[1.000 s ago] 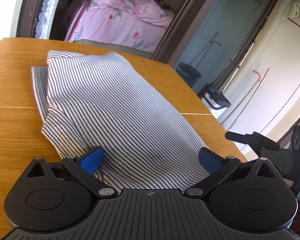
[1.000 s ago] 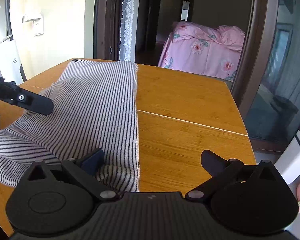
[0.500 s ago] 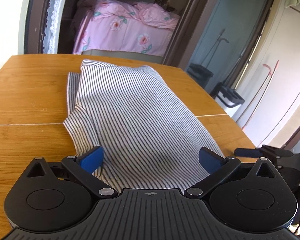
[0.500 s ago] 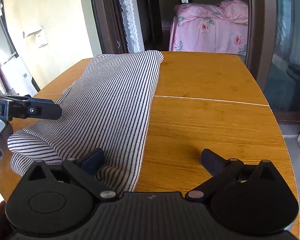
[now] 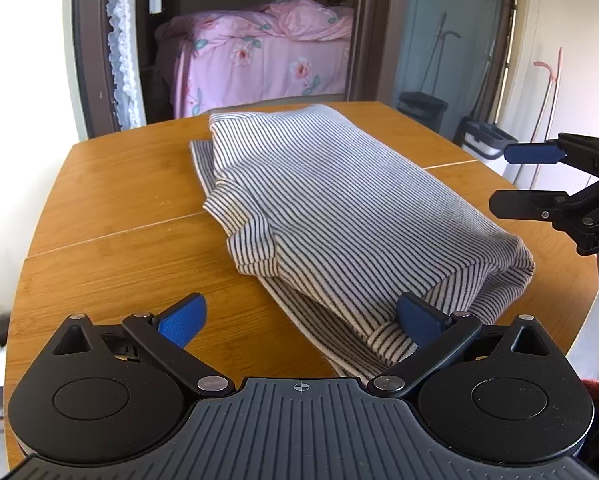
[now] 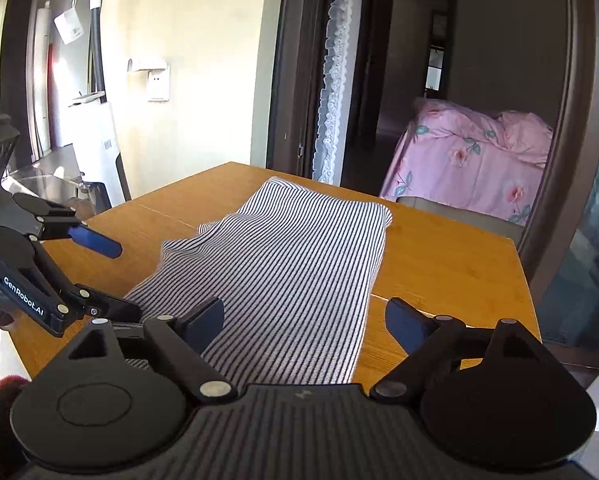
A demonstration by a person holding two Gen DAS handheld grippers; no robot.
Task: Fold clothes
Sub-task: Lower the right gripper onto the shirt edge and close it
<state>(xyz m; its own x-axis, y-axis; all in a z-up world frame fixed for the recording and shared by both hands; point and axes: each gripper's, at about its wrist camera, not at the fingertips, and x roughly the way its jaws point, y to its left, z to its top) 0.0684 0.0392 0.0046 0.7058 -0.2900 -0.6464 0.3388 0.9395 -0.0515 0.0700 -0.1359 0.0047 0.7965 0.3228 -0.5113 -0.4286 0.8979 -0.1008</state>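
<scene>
Both tongs have backed off the folded striped garment (image 5: 339,200); left (image 5: 299,320) and right (image 6: 303,320) gape apart

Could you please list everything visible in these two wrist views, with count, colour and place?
Striped garment: one, white with dark stripes, folded lengthwise on the table.
Table: one, orange-brown wood, under the garment.
Bedding: one, pink floral, through the doorway beyond the table.
Lace curtain: one, white, at the door frame.
Bins: two, dark and pale, on the floor by the right wall.
Wall socket: one, white, cream wall on the left.
Left gripper: one, black with blue fingers, open at the garment's near end.
Right gripper: one, black, open over the garment's near end.
</scene>
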